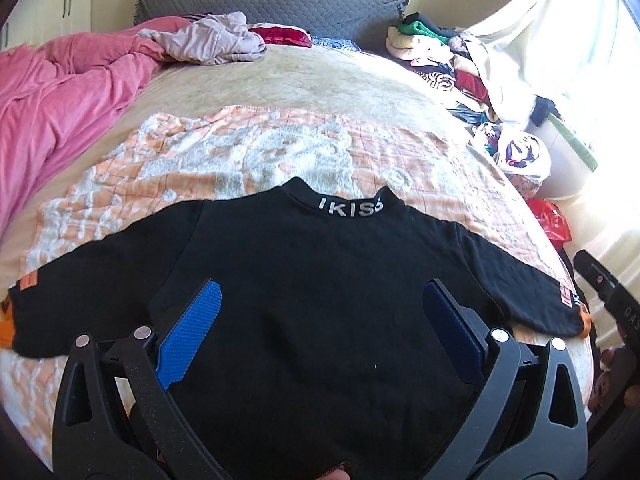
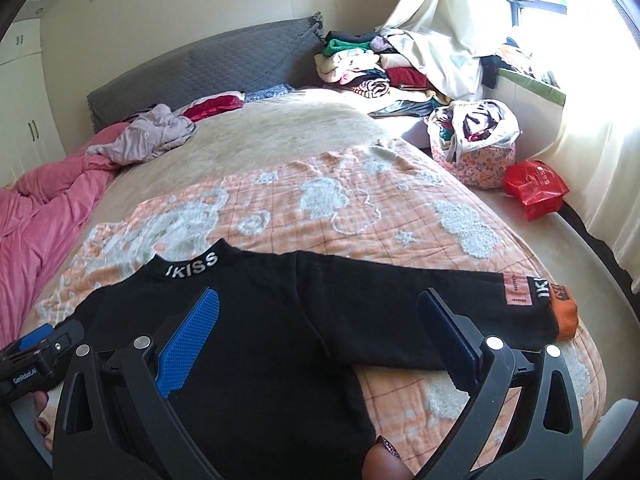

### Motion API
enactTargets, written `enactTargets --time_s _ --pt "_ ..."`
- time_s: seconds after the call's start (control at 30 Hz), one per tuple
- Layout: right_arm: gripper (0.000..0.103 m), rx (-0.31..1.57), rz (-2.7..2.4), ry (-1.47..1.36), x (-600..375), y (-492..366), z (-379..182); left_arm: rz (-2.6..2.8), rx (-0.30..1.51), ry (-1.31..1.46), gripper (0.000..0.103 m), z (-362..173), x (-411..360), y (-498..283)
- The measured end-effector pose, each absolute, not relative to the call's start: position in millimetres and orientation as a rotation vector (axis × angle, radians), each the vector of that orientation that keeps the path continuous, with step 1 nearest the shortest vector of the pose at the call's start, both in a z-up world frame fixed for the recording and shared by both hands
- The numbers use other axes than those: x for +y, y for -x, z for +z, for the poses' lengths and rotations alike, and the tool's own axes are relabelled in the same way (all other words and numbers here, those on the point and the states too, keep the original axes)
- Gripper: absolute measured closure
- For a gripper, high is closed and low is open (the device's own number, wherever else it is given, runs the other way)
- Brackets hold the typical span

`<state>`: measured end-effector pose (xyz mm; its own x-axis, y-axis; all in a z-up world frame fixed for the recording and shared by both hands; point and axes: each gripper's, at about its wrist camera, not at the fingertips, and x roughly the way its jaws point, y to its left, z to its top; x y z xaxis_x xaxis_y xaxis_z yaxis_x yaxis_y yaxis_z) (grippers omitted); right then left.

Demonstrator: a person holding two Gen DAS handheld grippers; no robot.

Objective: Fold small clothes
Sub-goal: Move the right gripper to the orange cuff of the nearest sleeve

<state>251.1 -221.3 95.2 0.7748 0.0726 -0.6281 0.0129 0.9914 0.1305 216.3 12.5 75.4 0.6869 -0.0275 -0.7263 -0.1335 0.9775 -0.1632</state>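
The black top lies flat on the bed's orange blanket, collar away from both tools, sleeves stretched out to either side, so its long axis runs crosswise. The left hand-held gripper hangs over the torso, jaws wide and empty. The right hand-held gripper, also wide, sits nearest the right sleeve, probably the first fold.

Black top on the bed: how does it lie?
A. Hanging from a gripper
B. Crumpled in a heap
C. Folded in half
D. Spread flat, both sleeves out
D: the black top lies flat on the blanket, a sleeve stretched to each side.
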Motion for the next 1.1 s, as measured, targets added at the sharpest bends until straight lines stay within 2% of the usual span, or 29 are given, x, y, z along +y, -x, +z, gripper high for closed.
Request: enactTargets --time_s 0.23,0.67,1.1 --pt "0.004 0.699 -0.068 -0.204 -266 -270 78 0.050 0.852 0.201 0.008 57 11 -247" --pt "0.004 0.770 -0.379 -0.422 -367 -262 12 0.066 0.929 0.136 0.008 12 -1 -286" --pt "0.004 0.802 -0.584 -0.580 -416 -255 -26 -0.013 0.981 0.111 0.008 -13 -32 -301"
